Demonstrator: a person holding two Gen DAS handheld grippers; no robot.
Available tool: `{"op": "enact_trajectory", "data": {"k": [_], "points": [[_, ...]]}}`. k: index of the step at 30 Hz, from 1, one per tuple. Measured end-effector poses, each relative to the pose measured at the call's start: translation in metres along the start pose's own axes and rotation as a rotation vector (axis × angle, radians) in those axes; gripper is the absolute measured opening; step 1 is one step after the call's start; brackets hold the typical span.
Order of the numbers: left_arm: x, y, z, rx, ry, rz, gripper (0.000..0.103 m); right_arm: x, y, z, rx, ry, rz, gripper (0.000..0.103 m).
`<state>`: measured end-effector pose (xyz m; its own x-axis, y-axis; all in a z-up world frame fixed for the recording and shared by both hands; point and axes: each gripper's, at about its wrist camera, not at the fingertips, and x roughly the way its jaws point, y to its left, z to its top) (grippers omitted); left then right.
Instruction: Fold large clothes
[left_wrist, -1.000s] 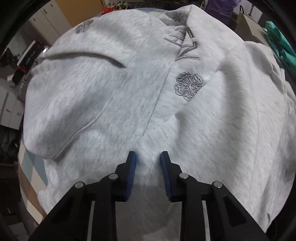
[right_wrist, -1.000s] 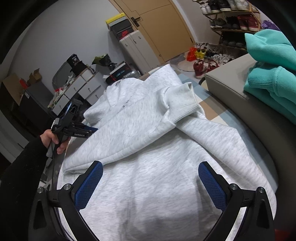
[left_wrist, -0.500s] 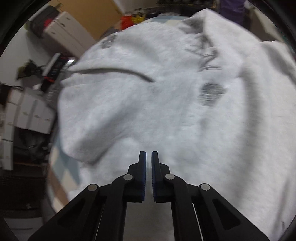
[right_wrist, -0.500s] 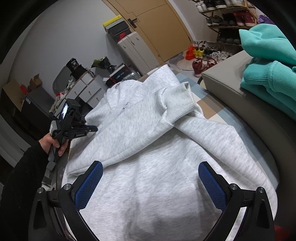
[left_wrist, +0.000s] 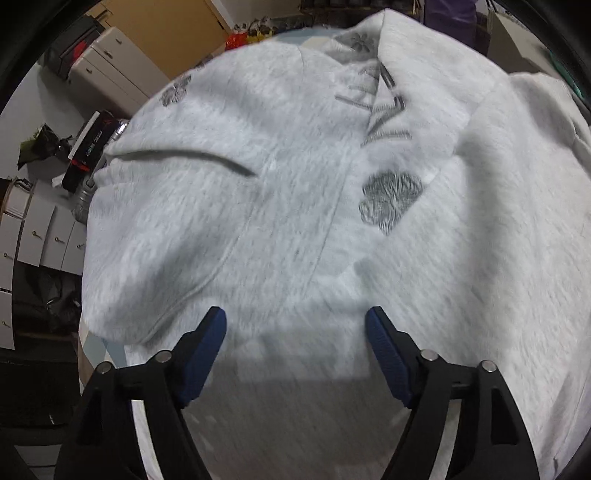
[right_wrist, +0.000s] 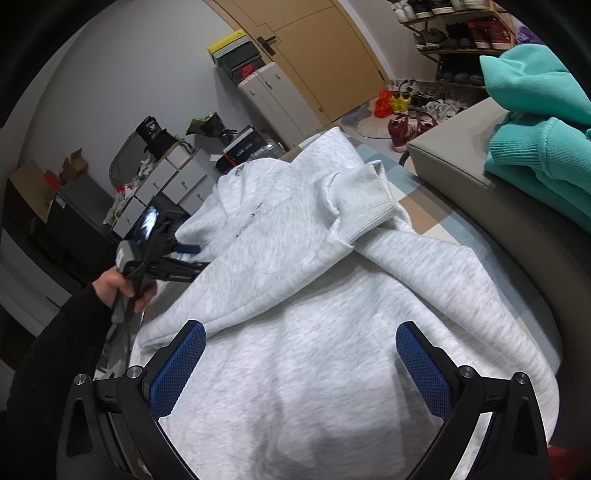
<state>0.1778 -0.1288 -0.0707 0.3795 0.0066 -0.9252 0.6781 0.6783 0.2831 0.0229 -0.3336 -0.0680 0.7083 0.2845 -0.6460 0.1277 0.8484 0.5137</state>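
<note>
A large light grey hoodie (left_wrist: 295, 184) with dark embroidered flowers and lettering lies spread on the table. It also shows in the right wrist view (right_wrist: 314, 314), with one sleeve folded across the body and its ribbed cuff (right_wrist: 369, 195) on top. My left gripper (left_wrist: 295, 325) is open and empty, just above the hoodie's near edge. In the right wrist view the left gripper (right_wrist: 192, 254) is held by a hand at the hoodie's left side. My right gripper (right_wrist: 301, 343) is open wide and empty above the hoodie's lower body.
A grey cushioned bench (right_wrist: 461, 177) holds folded teal clothes (right_wrist: 543, 140) at the right. White drawer units (right_wrist: 177, 181) and boxes stand at the left. A shoe rack (right_wrist: 461, 33) and a door (right_wrist: 314, 55) are at the back. A checked table cover (right_wrist: 424, 218) shows beside the cuff.
My left gripper shut half a second ago, then opened wide now and drew slightly back from the hoodie's edge. My right gripper stayed open and nearly still.
</note>
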Motion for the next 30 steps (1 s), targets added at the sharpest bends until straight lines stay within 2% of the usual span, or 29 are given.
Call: {"op": "enact_trajectory", "data": {"k": [2,5,7,8,10,12,13,14,17,20,23,24,27,29,30], "points": [[0.003,-0.008,-0.001,-0.002,-0.004,-0.027,0.077,0.001,-0.002,0.001,0.007,0.004,0.001,0.103],[0.012,0.002,-0.003,-0.015,-0.004,-0.085,0.074,0.004,-0.006,0.002,0.033,0.021,0.013,0.103],[0.014,0.011,-0.007,-0.047,-0.006,-0.200,0.053,0.004,-0.007,0.001,0.039,0.028,0.018,0.103],[0.015,0.009,-0.010,-0.051,-0.012,-0.249,0.037,0.004,-0.007,0.001,0.039,0.029,0.020,0.103],[0.017,0.008,-0.011,-0.027,-0.030,-0.246,0.032,0.004,-0.006,0.001,0.036,0.027,0.023,0.103],[0.024,0.016,-0.009,-0.013,-0.030,-0.264,0.015,0.004,-0.005,0.001,0.031,0.029,0.025,0.103],[0.024,0.018,-0.010,0.003,-0.027,-0.262,0.011,0.004,-0.005,0.001,0.030,0.031,0.026,0.103],[0.024,0.013,-0.012,0.024,-0.028,-0.232,0.008,0.004,-0.006,0.001,0.032,0.032,0.026,0.103],[0.021,-0.016,-0.012,0.070,-0.028,-0.132,0.006,0.002,-0.008,0.002,0.043,0.026,0.026,0.103],[0.012,-0.047,-0.009,0.070,-0.028,-0.039,0.006,0.001,-0.010,0.003,0.051,0.021,0.025,0.103],[0.003,-0.084,-0.011,0.113,-0.031,0.140,0.006,0.000,-0.011,0.003,0.054,0.019,0.026,0.103],[0.005,-0.085,-0.008,0.126,-0.036,0.182,0.006,0.000,-0.011,0.003,0.053,0.019,0.026,0.103],[0.000,-0.100,-0.012,0.081,-0.035,0.273,0.006,0.000,-0.010,0.004,0.050,0.020,0.030,0.103],[0.006,-0.095,-0.013,0.037,-0.034,0.318,0.002,-0.001,-0.010,0.003,0.049,0.018,0.030,0.103],[0.001,-0.093,-0.023,0.005,-0.027,0.323,0.001,0.000,-0.010,0.003,0.049,0.018,0.030,0.103]]}}
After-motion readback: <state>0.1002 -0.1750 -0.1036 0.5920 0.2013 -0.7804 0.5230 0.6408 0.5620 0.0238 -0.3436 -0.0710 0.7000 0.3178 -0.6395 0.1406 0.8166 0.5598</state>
